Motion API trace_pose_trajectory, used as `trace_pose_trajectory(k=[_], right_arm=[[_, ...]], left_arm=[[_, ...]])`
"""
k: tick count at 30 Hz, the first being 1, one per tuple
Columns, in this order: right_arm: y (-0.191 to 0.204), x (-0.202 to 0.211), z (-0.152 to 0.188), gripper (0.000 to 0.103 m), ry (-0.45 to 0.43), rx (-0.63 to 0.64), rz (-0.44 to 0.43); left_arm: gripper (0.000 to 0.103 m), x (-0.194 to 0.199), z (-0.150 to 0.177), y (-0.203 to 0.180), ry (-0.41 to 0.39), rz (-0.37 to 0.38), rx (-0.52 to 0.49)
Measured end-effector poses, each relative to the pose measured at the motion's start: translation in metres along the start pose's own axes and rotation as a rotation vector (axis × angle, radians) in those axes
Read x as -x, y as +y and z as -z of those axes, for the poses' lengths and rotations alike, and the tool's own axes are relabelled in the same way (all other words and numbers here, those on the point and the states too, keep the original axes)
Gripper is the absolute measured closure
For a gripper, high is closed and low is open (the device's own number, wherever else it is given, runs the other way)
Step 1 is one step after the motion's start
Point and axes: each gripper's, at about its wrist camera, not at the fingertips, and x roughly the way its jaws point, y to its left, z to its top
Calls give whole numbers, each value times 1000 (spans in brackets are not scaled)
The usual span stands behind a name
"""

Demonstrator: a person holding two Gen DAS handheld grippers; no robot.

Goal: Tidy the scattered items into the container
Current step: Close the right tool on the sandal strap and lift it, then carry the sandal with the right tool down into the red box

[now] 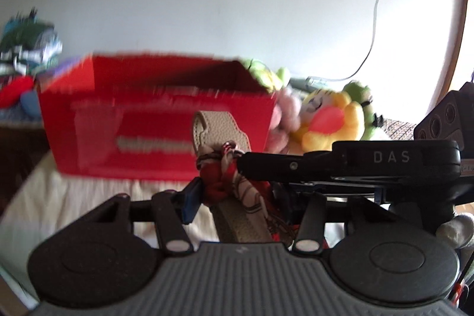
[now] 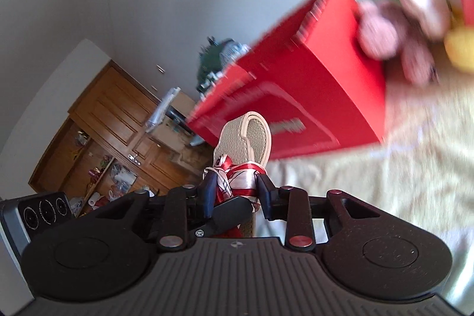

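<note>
Beige leather strap (image 2: 251,135) (red-white scarf-wrapped) pinched by both tongs (image 1: 219,188) (image 2: 237,185), before red box (image 1: 157,114).

- Red box (image 1: 160,120): ahead of the tongs, smeared; white lettering unreadable.
- Plush toys (image 2: 414,28): beyond the box, blurred, cut by the frame edge.
- Beige strap (image 1: 219,129): lower part hidden behind the scarf (image 1: 234,182).
</note>
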Motion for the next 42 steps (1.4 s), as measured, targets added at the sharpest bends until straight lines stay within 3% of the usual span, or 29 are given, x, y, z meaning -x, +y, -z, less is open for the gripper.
trace_pose_trajectory(k=[6, 11, 16, 20, 24, 28, 31, 37, 42], right_arm=[[40, 16, -50, 70, -138, 135, -21], [35, -15, -100, 70, -159, 136, 11], [4, -76, -144, 70, -44, 88, 72], [-29, -119, -170, 70, 94, -10, 74], [-53, -154, -181, 70, 229, -124, 99], [-51, -181, -179, 70, 335, -195, 123], [-53, -181, -181, 70, 382, -298, 119], [-55, -184, -179, 70, 409, -396, 99], [-56, -184, -189, 69, 390, -397, 192]], left_arm=[[52, 9, -69, -16, -121, -9, -153], [52, -35, -120, 3, -94, -32, -205], [52, -98, -149, 38, 43, -66, -231], [52, -141, -159, 73, 184, -36, -178], [52, -170, -160, 92, 326, -23, -123], [52, -184, -163, 108, 421, -12, -45], [53, -181, -169, 112, 484, -7, 8], [53, -186, -176, 119, 533, -30, 20], [53, -212, -183, 119, 591, 11, 47]])
